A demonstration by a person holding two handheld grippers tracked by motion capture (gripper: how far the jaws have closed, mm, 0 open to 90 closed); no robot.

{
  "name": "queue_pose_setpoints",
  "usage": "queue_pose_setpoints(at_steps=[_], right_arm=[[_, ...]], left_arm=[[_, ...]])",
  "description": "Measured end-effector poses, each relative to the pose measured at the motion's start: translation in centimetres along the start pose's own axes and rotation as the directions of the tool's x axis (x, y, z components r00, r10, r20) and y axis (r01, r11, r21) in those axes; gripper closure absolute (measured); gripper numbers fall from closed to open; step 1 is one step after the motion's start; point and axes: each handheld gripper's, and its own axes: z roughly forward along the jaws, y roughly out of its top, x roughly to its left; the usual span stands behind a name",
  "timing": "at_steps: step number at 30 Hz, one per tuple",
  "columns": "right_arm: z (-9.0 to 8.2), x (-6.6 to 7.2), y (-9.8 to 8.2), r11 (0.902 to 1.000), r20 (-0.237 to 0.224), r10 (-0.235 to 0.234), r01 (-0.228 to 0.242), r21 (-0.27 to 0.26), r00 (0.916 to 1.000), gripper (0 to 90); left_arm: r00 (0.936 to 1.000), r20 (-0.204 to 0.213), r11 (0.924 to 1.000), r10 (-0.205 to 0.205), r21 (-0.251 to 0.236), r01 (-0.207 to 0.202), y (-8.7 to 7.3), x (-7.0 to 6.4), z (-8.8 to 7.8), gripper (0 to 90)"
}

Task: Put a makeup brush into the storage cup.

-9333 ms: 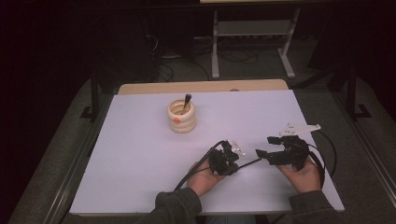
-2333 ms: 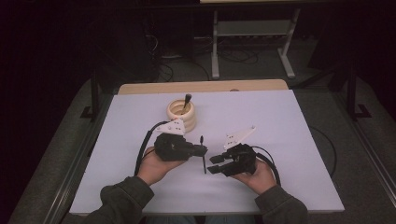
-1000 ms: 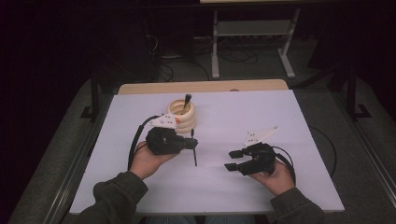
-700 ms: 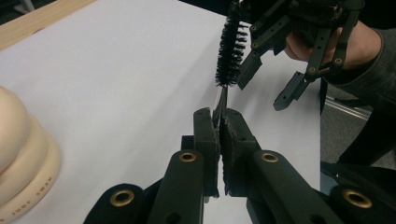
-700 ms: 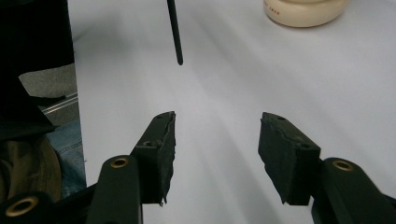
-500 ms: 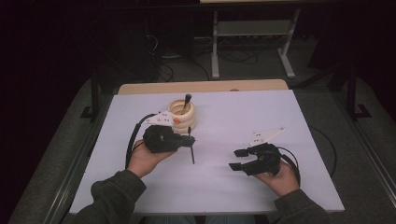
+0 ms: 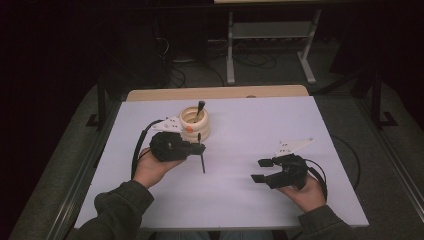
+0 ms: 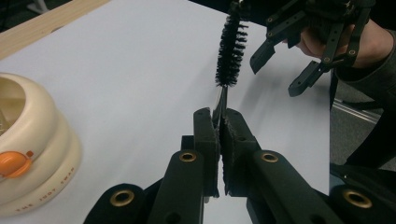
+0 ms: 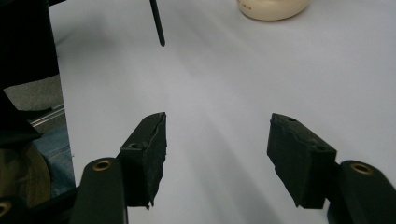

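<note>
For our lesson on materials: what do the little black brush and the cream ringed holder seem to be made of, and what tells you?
Brush: probably stiff synthetic bristles set in a thin twisted wire stem, matte black; the spiky tufts and slim stem pinched in the left claw suggest it.
Holder: likely moulded plastic or glazed ceramic, I cannot tell which; smooth, slightly glossy cream rings with printed lettering.

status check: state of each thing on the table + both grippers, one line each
Left gripper: shut on the brush, gripping its thin wire stem.
Brush: held clear of the table, bristle end away from the fingers.
Right gripper: open, nothing between its fingers; they have just been opening.
Ringed cream holder: upright on the table, a dark-handled tool standing in it.
Table: white top, holder resting on it.
</note>
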Motion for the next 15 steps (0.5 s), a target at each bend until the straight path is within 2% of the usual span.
queue_pose_setpoints(at_steps=[6,7,15], right_arm=[[-0.3,-0.2,-0.2,0.9999,0.013,0.007,-0.007,-0.008,0.9999,34.5],[-0.3,-0.2,-0.2,0.9999,0.015,0.008,-0.007,-0.007,0.9999,34.3],[-0.6,-0.4,-0.3,0.9999,0.029,0.009,-0.009,-0.014,0.9995,33.3]], left_arm=[[0.9999,-0.009,0.9999,-0.01,0.002,0.01,0.1,0.5,-0.2,86.0],[0.9999,-0.01,1.0,-0.002,0.004,0.002,0.2,0.6,-0.3,86.0],[0.9996,-0.022,0.9997,-0.02,-0.014,0.02,0.2,1.3,-0.8,86.0]])
